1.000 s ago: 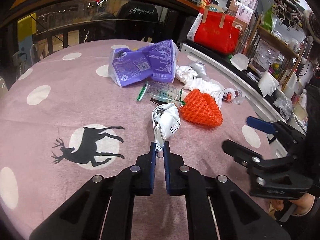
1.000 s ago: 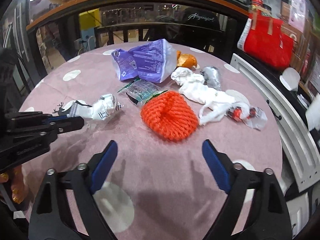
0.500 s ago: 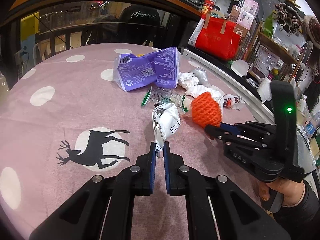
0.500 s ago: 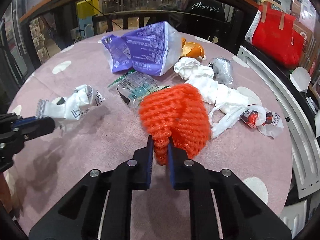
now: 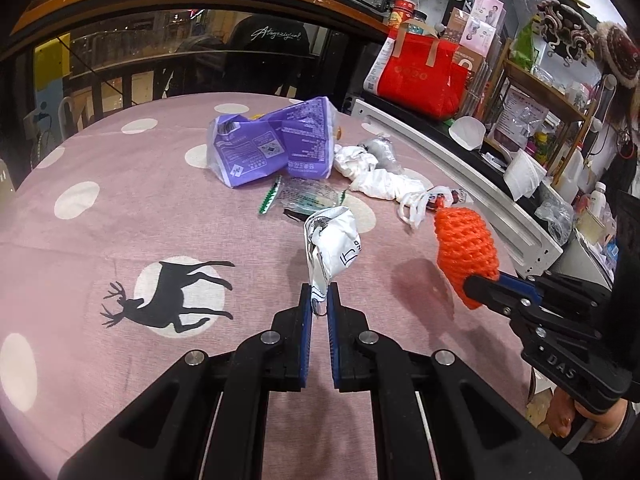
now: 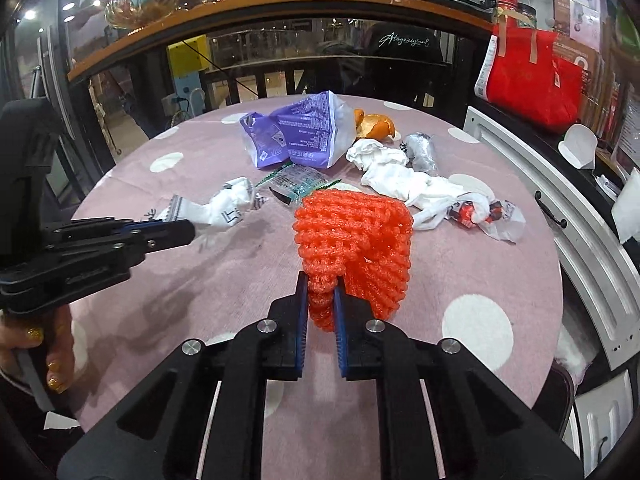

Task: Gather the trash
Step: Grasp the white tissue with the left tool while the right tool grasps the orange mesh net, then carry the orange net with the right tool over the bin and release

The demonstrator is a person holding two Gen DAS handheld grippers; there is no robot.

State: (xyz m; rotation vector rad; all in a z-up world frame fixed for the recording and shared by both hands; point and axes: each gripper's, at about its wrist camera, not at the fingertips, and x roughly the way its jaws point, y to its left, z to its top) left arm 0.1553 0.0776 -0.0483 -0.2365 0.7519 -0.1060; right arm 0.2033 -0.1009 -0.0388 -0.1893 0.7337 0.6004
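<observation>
My left gripper [image 5: 319,305] is shut on a crumpled white wrapper [image 5: 332,245] and holds it above the pink tablecloth [image 5: 120,208]. It also shows in the right wrist view [image 6: 228,208]. My right gripper [image 6: 321,294] is shut on an orange foam fruit net [image 6: 356,236], lifted off the table; the net shows at the right in the left wrist view [image 5: 464,254]. Other trash lies at the far side: a purple bag [image 5: 276,146], a clear green-edged wrapper [image 5: 308,196], white crumpled plastic [image 5: 380,176], orange peel [image 6: 376,126], a silver wrapper [image 6: 420,152] and a red-and-white wrapper [image 6: 484,214].
A white rail [image 5: 460,184] runs along the table's right edge. A red bag [image 5: 424,76] and cluttered shelves [image 5: 552,92] stand behind it. A dark railing [image 6: 280,76] is behind the table. The deer print [image 5: 176,292] marks the near left of the cloth.
My right gripper closed on the orange net and lifted it off the table, toward the near right. My left gripper kept hold of the white wrapper and rose slightly.
</observation>
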